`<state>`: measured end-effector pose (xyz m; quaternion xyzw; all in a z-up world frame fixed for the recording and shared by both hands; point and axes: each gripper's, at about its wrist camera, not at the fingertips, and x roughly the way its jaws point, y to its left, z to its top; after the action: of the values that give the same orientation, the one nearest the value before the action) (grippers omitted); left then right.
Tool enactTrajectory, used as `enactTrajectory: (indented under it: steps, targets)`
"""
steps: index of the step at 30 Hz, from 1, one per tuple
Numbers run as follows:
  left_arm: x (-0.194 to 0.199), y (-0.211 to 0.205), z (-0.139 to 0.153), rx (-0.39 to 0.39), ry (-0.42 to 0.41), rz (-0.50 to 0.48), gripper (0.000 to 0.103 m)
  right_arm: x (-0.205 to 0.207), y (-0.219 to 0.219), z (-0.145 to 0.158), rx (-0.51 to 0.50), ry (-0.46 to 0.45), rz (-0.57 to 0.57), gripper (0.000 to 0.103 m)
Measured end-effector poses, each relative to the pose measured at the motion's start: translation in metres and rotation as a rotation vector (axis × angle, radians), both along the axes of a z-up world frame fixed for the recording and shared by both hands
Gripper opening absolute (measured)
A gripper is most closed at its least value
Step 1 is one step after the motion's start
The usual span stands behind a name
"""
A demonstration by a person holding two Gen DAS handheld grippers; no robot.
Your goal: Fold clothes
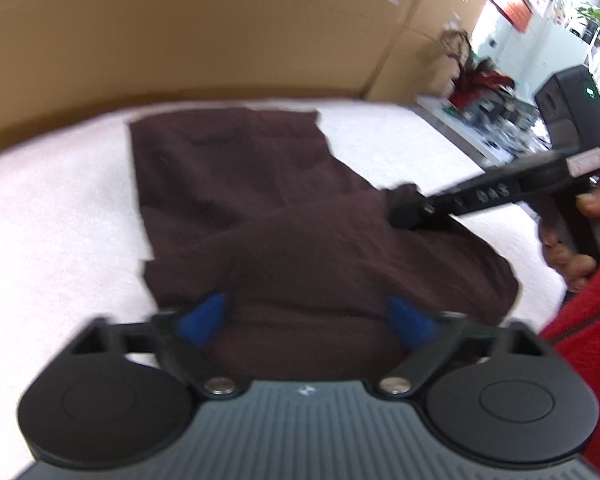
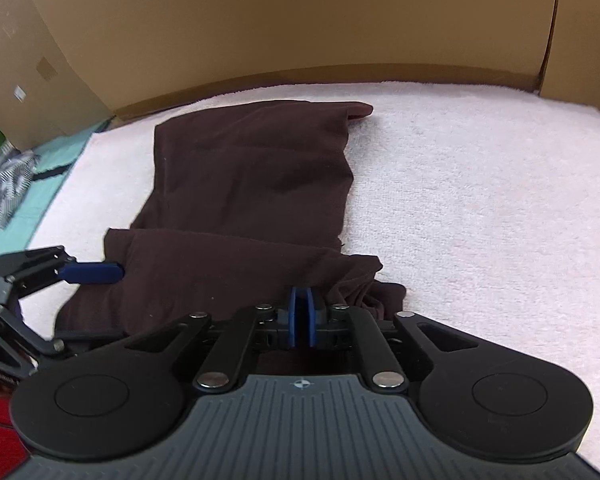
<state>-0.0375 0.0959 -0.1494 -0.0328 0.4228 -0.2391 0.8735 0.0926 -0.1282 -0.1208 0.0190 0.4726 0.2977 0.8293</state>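
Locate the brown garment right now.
The brown garment lies on the pink towel, left of centre in the right wrist view, stretching toward the cardboard wall. Its near end is bunched at the shut right tongs.

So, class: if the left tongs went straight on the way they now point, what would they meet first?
The left tongs, open, would first meet the dark brown cloth garment right ahead; depth is unclear.
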Motion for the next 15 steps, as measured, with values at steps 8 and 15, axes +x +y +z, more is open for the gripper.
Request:
enactTrajectory:
  steps: [8,15]
  targets:
    - [-0.006,0.001,0.023,-0.015,-0.108,0.088,0.094,-0.002,-0.008,0.022,0.048,-0.031,0.040,0.015]
    - [0.007,-0.006,-0.007,0.102,-0.085,0.115,0.097,-0.002,-0.008,0.023,0.110,-0.031,0.031,0.022]
